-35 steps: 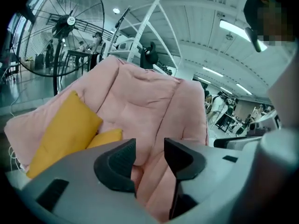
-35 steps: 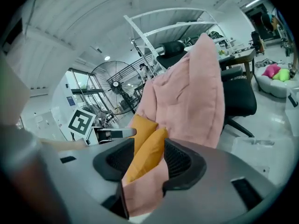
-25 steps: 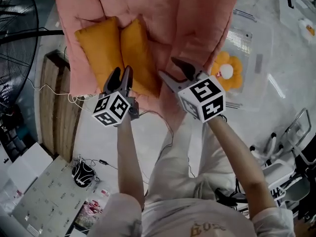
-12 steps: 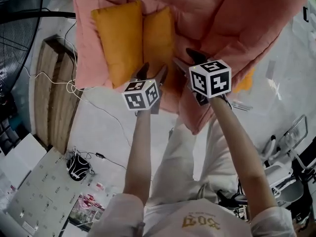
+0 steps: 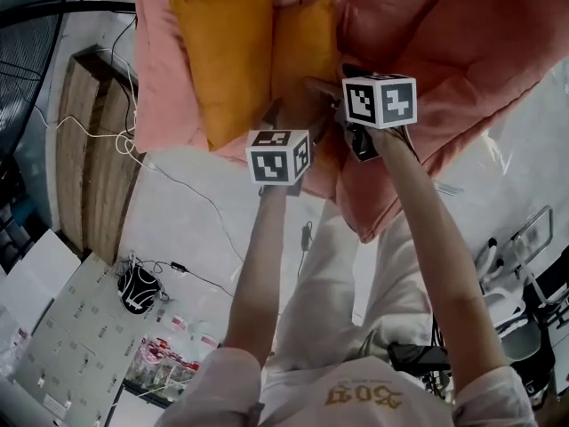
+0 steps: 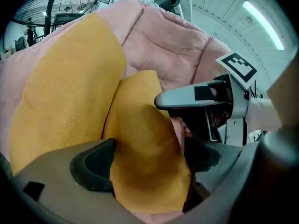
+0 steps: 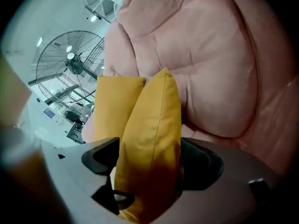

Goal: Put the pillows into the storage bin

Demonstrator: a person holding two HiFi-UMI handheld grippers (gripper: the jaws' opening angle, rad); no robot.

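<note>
Two orange pillows lie side by side on a big pink cushion (image 5: 462,52): the left pillow (image 5: 222,56) and the right pillow (image 5: 304,47). Both grippers are at the right pillow's near end. My left gripper (image 5: 293,105) has just been opening its jaws; in its own view the left gripper (image 6: 147,160) stands astride the right pillow (image 6: 145,125), beside the left pillow (image 6: 65,92). My right gripper (image 5: 333,87) has also just been opening; the right gripper (image 7: 149,164) straddles the same pillow's edge (image 7: 152,120). One of its fingers (image 6: 196,97) shows close by in the left gripper view. No storage bin is in view.
A wooden bench (image 5: 84,158) and a large floor fan (image 5: 27,25) stand left of the cushion. Cables (image 5: 178,181) trail over the floor. Flat cardboard boxes (image 5: 62,327) lie at the lower left. Metal frames (image 5: 524,238) stand at the right.
Both grippers have dropped from in front of the cushion onto the right pillow's near end, and their jaws now stand wider around it. The view has shifted, hiding the clear bin at the right.
</note>
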